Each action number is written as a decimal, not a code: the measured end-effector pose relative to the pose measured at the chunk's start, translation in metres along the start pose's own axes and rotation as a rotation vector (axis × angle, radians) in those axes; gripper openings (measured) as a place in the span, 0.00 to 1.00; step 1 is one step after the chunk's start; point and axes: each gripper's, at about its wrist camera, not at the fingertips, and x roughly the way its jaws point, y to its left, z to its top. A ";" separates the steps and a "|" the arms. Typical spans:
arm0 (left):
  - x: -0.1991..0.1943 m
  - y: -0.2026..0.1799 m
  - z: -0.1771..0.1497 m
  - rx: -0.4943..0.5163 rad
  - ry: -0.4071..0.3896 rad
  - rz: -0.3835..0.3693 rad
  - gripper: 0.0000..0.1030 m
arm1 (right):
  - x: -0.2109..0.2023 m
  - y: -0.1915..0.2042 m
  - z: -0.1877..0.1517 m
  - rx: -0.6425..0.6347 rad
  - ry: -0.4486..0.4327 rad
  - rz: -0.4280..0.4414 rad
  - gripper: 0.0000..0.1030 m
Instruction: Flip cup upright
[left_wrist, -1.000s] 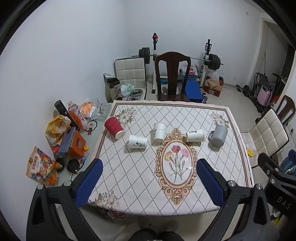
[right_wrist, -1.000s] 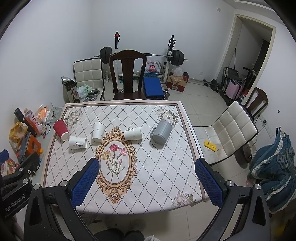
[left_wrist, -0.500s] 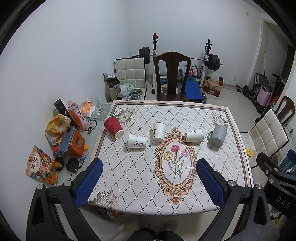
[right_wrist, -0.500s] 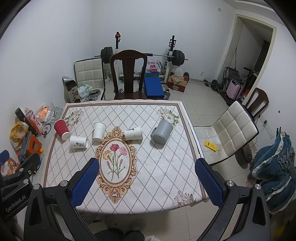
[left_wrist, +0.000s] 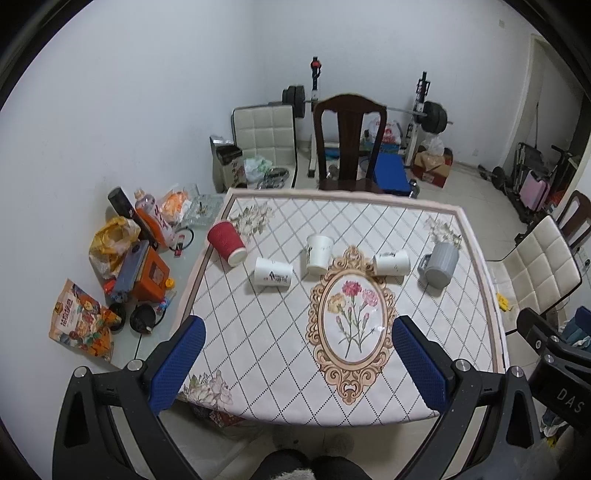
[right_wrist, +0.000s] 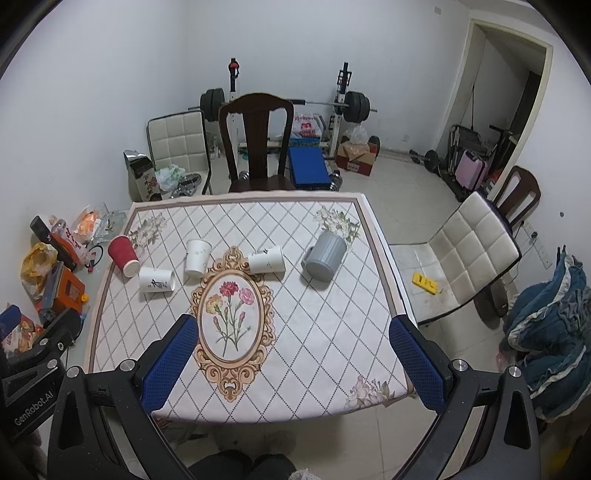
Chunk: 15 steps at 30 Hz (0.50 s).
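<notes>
A: Where are the cups?

B: Five stand or lie in a loose row across the far half of the bench (left_wrist: 258, 354), which wears a diamond-patterned cloth with an oval flower medallion (left_wrist: 352, 314). At the left end a red paper cup (left_wrist: 226, 243) lies tipped on its side, its mouth toward the near edge. Next to it a white printed cup (left_wrist: 272, 272) lies flat on its side. A second white cup (left_wrist: 319, 249) sits just beyond the medallion's top, with its wider end up. A third white cup (left_wrist: 391, 263) lies on its side at the medallion's upper right, and a grey ribbed mug (left_wrist: 439, 264) with a handle stands mouth-down near the right edge.

A: And the hand-held grippers?

B: The left hand-held gripper (left_wrist: 297, 363) hangs over the near edge, its blue pads (left_wrist: 177, 363) spread wide with nothing between them. The right hand-held gripper (right_wrist: 293, 360) is likewise spread and carries nothing. Both are well apart from every cup.

A: Anything behind?

B: A dark wooden chair (right_wrist: 255, 140) at the far side and a cream padded chair (right_wrist: 469, 254) to the right.
</notes>
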 end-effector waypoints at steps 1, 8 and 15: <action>0.009 -0.004 -0.002 0.001 0.018 0.002 1.00 | 0.010 -0.004 0.000 0.001 0.019 -0.002 1.00; 0.075 -0.033 -0.015 0.054 0.136 0.031 1.00 | 0.098 -0.027 -0.027 0.011 0.188 -0.041 1.00; 0.159 -0.069 -0.021 0.158 0.271 0.007 1.00 | 0.200 -0.057 -0.058 0.073 0.364 -0.106 1.00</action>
